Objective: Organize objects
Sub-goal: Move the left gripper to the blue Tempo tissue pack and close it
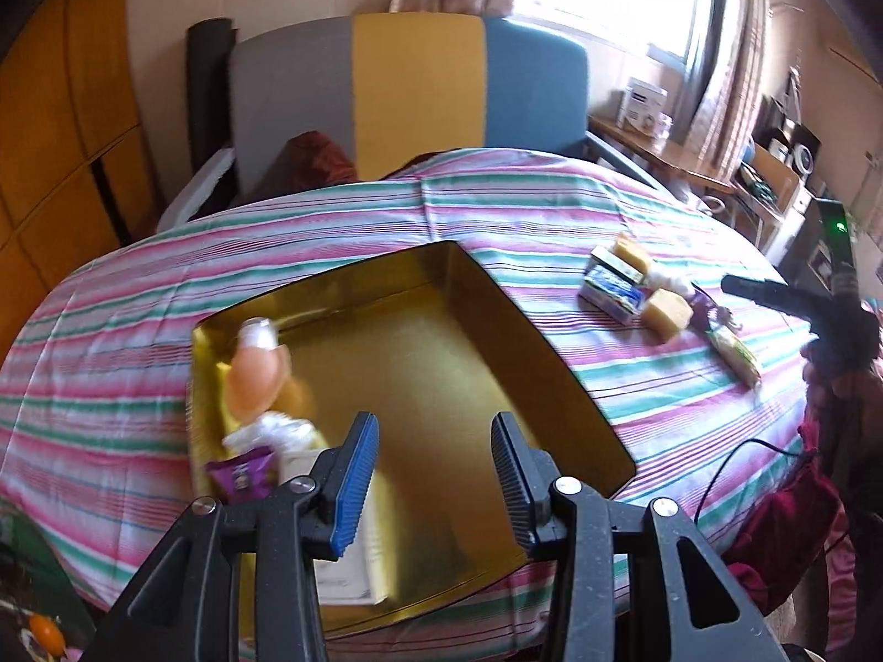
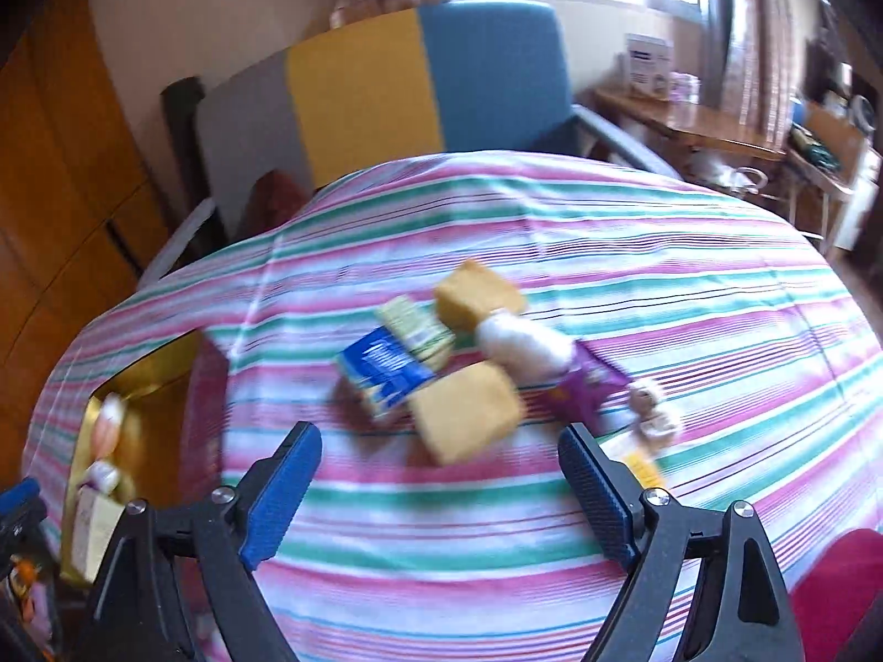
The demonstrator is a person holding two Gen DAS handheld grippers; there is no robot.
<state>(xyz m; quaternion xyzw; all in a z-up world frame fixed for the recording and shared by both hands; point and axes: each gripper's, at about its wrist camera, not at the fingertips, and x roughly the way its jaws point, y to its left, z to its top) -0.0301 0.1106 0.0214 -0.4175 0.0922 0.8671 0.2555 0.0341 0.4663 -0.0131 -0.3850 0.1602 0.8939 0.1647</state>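
Note:
A gold tray (image 1: 441,364) lies on the striped cloth (image 1: 496,204). Along its left side sit a peach bottle (image 1: 256,369), a purple packet (image 1: 240,474) and a white box (image 1: 358,568). My left gripper (image 1: 435,430) hovers over the tray, open and holding nothing. To the tray's right is a pile: a blue carton (image 2: 386,367), two yellow blocks (image 2: 466,414) (image 2: 477,292), a white wad (image 2: 519,347), a purple packet (image 2: 590,386) and a yellow packet (image 2: 640,466). My right gripper (image 2: 439,436) hangs open just short of the nearer block, with nothing between its fingers.
A chair (image 1: 419,83) with grey, yellow and blue panels stands behind the table. A wooden wardrobe (image 1: 60,127) fills the left. A cluttered desk (image 1: 690,160) stands at the right under the window. A black cable (image 1: 734,458) runs over the cloth's right edge.

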